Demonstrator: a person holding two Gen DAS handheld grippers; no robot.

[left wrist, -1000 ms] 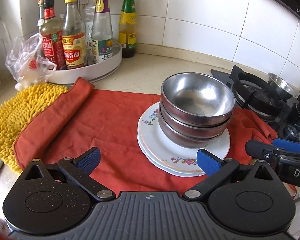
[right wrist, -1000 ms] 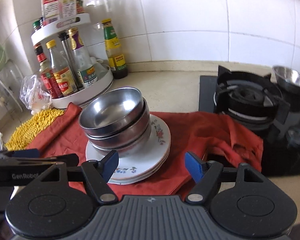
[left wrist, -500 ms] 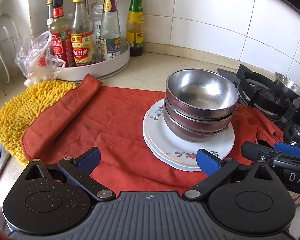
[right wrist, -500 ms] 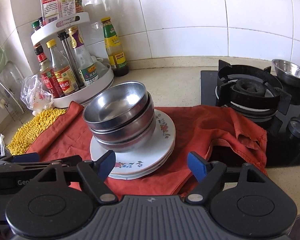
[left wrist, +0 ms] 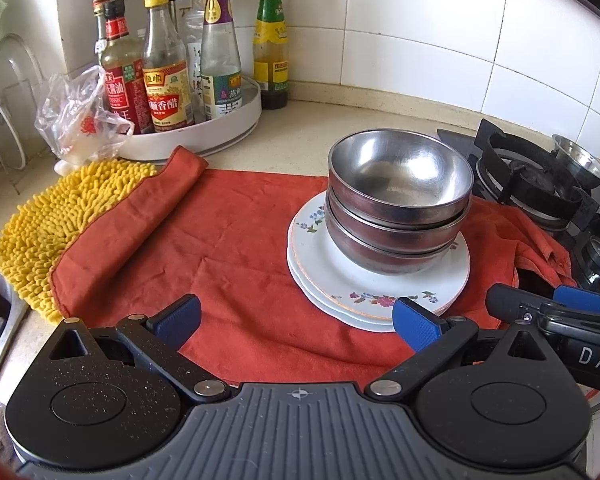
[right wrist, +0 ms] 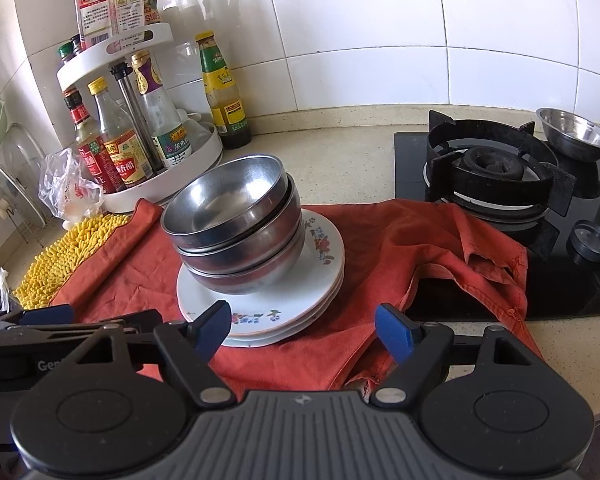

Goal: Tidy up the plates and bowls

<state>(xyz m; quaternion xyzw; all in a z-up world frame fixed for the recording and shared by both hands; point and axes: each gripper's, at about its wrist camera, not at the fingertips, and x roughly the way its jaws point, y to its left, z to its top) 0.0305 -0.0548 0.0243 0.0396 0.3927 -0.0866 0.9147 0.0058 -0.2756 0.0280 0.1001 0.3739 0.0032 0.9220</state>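
Plainly the crockery has been gathered into one tidy tower: three steel bowls [left wrist: 398,200] nest inside one another and sit on a short stack of flowered plates [left wrist: 376,280], which in turn rests on the red cloth [left wrist: 204,248] spread over the counter, probably so nothing skids or clinks on the stone. The wider plates go underneath as a steady base, and the bowls lean a touch toward the back of the plates rather than dead centre. Both tools hang just in front of the pile, tilted down toward it from the near edge of the counter. The left gripper [left wrist: 296,318] has its blue pads spread wide with only cloth and the plates' near rim showing between them, gripping nothing. The right gripper [right wrist: 304,326] is likewise spread and empty, its pads either side of the plates' front edge without touching. I'd guess the sorting is about done. A smaller steel dish [right wrist: 576,140] sits apart beyond the gas burner [right wrist: 496,168], and the condiment rack [right wrist: 140,128] stands well behind.
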